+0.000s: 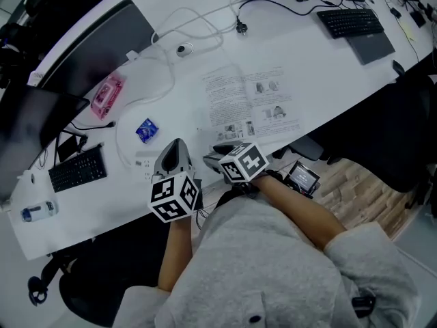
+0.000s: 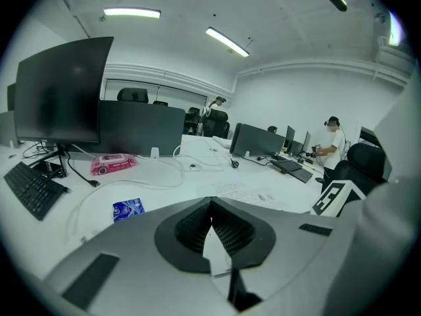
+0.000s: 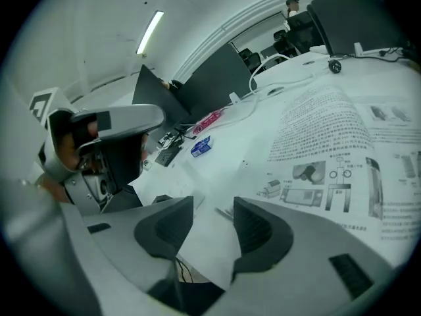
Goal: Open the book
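Note:
The book [image 1: 249, 104] lies open and flat on the white desk [image 1: 321, 74], printed pages with text and drawings facing up. In the right gripper view the book [image 3: 329, 143] fills the right side. My right gripper [image 3: 214, 206] stands open just short of the book's near left corner, over the desk's front edge, with only bare desk between its pads. In the head view the right gripper [image 1: 217, 153] sits beside the left gripper [image 1: 177, 149]. The left gripper [image 2: 210, 203] is shut with nothing in it, and points across the desk with the book [image 2: 247, 193] ahead to its right.
A blue packet [image 1: 146, 129], a pink wipes pack [image 1: 108, 96], a looping white cable [image 1: 157, 80] and a black keyboard [image 1: 77, 169] lie left of the book. A dark monitor [image 1: 102, 43] stands behind them. Another keyboard [image 1: 349, 22] sits far right. A person [image 2: 334, 143] stands in the background.

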`<state>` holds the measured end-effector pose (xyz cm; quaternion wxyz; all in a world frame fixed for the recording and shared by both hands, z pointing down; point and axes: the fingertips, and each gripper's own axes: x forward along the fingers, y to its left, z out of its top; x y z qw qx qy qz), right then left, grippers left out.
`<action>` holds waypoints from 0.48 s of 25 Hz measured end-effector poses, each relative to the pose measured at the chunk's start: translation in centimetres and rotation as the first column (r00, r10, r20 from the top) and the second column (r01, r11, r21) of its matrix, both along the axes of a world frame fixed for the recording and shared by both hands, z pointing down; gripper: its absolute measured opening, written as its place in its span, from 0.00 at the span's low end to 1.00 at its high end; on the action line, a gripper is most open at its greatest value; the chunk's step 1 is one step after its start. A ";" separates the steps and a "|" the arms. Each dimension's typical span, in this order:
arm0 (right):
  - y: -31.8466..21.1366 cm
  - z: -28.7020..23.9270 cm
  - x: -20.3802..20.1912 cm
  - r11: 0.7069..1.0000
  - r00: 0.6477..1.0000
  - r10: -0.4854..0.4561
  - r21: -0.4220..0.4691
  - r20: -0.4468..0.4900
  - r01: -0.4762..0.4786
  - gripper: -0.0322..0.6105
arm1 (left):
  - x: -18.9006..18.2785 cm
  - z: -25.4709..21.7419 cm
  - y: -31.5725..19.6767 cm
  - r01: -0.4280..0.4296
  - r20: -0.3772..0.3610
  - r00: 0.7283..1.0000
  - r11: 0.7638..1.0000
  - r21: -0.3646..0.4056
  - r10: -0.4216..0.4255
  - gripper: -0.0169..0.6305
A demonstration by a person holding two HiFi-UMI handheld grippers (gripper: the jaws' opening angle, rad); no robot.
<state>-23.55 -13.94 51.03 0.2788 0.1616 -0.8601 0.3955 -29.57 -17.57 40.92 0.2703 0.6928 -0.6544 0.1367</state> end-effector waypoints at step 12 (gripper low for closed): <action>-1.6 -15.3 13.1 0.930 0.984 0.009 0.362 0.176 -0.073 0.13 | 5.7 -2.0 0.5 -0.126 0.036 0.992 0.991 0.045 0.124 0.04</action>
